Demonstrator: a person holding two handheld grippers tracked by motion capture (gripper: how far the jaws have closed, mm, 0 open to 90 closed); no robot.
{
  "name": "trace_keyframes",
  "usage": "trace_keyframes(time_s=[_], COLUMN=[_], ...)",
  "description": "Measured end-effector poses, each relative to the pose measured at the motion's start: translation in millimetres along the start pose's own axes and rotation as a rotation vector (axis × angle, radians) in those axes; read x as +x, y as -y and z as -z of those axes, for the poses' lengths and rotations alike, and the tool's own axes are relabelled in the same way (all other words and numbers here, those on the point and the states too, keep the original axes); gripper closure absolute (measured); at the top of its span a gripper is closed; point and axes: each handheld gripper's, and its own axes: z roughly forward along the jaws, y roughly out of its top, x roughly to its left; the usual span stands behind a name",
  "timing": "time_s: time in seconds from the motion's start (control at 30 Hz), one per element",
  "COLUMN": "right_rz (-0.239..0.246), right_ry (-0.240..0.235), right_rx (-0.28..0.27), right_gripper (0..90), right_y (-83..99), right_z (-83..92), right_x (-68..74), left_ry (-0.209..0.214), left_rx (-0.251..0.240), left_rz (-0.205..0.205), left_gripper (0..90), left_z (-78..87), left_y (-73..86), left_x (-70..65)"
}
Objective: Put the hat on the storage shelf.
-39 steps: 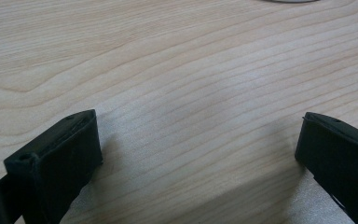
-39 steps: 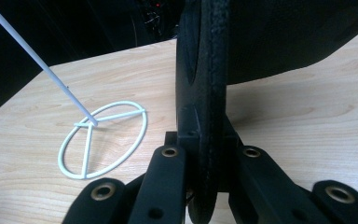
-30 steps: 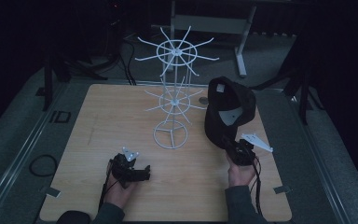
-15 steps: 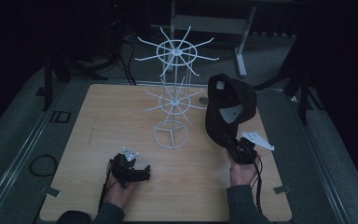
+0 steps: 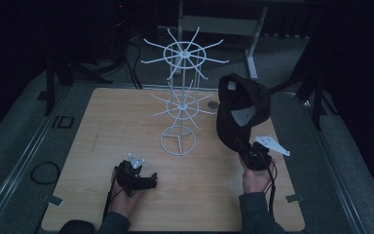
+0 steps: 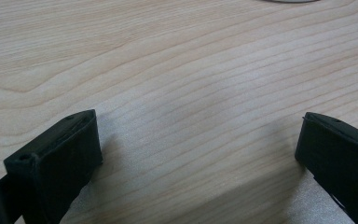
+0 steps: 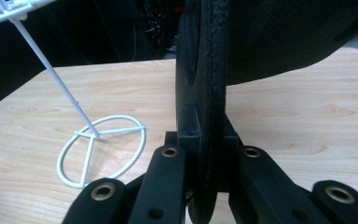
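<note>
My right gripper (image 5: 251,155) has its jaws clamped together on the brim of a black cap (image 5: 241,109). In the high view the cap stands up and away from that gripper toward eleven o'clock, lifted off the wooden table (image 5: 102,126), its open underside turned toward me with a pale label showing inside. In the right gripper view the brim (image 7: 209,107) runs edge-on straight up between the two black jaws, from six o'clock to twelve, and the dark crown swells out toward one and two o'clock.

The white wire rack (image 5: 181,100) stands at the middle of the table, at about nine to ten o'clock from the cap and close beside it, though I cannot tell whether any spoke touches the fabric. Its ring-shaped base (image 7: 103,149) lies flat on the wood at nine o'clock from the brim in the right gripper view, with its thin pole slanting up toward eleven.

My left gripper (image 5: 137,179) rests low on the near left part of the table, at about seven o'clock from the rack's base. Its jaws stand wide apart with only bare wood grain between them.
</note>
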Motion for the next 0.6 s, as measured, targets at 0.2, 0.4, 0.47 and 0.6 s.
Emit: trace_keyframes(time_s=[0.2,0.4,0.47,0.6], right_rz=[0.016,0.018,0.023,0.028], right_ry=[-0.003,-0.007,-0.008,-0.008], right_rx=[-0.009,-0.017,-0.019,-0.021], right_gripper=[86.6,86.6,86.6,86.6], right_y=[-7.1,-11.8,-13.1,-14.9], right_z=[3.3,5.1,5.9,7.2], right_x=[1.0,2.3,2.2,2.4], left_ry=[0.001,0.001,0.003,0.003], left_rx=[0.0,0.0,0.002,0.002], left_rz=[-0.001,-0.001,0.0,0.001], left_gripper=[0.1,0.1,0.1,0.1], left_z=[0.0,0.0,0.2,0.1], left_y=[0.0,-0.1,-0.1,-0.1], left_x=[0.0,0.0,-0.1,-0.1])
